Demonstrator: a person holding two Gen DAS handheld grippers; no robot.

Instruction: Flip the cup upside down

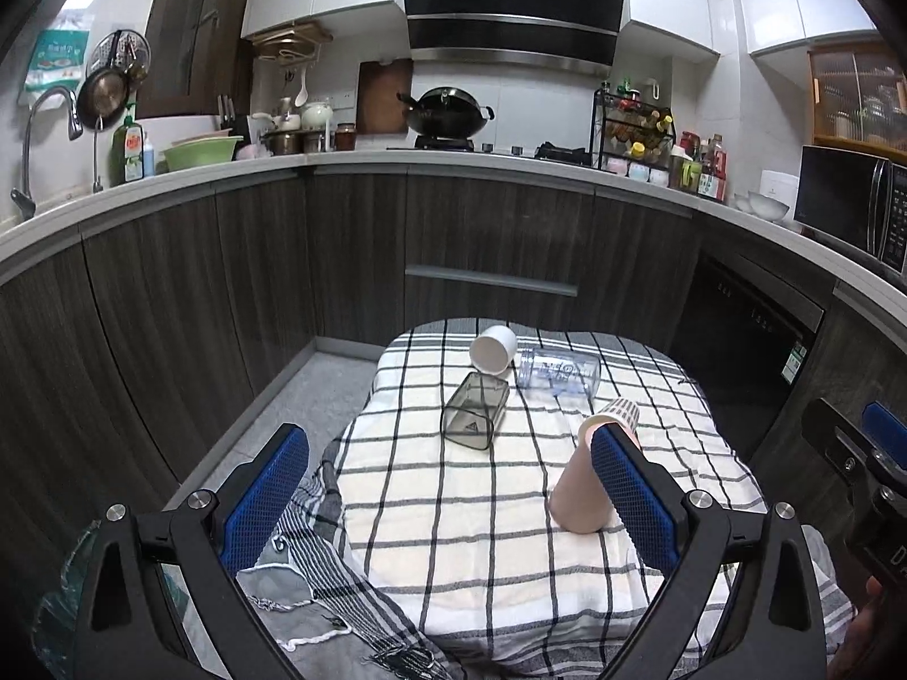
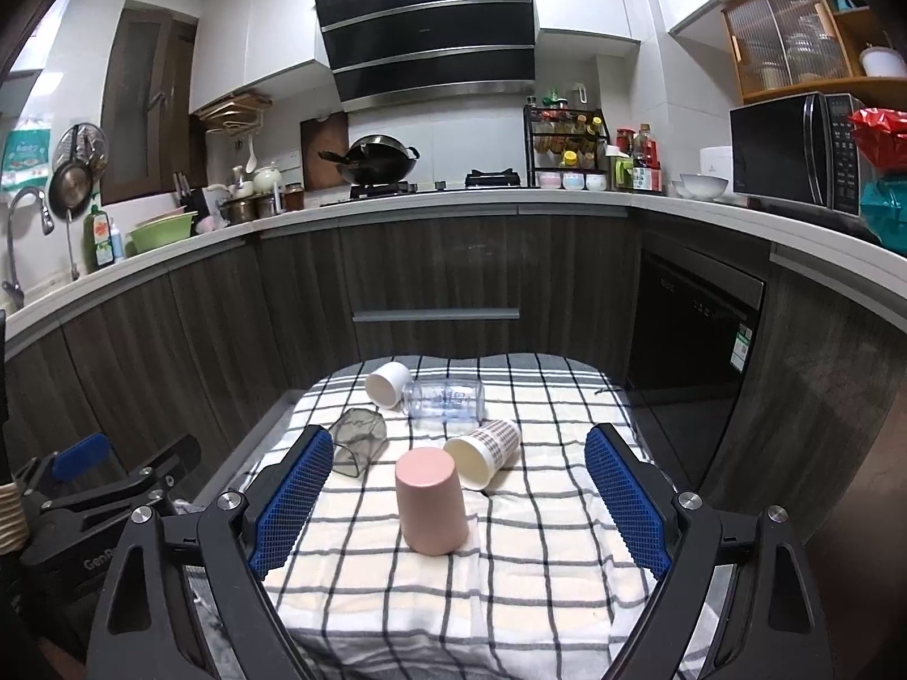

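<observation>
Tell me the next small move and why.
Probably ease the right claw forward toward the checked paper cup: the pink cup already stands mouth-down on the cloth, while this one lies on its side, and both claws are open and empty.

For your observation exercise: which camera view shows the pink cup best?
The right wrist view: the pink cup stands whole and unobstructed, upside down on the checked cloth. In the left wrist view, a blue fingertip partly hides it.

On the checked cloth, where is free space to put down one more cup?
The near part of the checked cloth, in front of the pink cup, is bare; so is the right side. The far left is crowded: white cup, clear bottle, grey container, patterned cup.
</observation>
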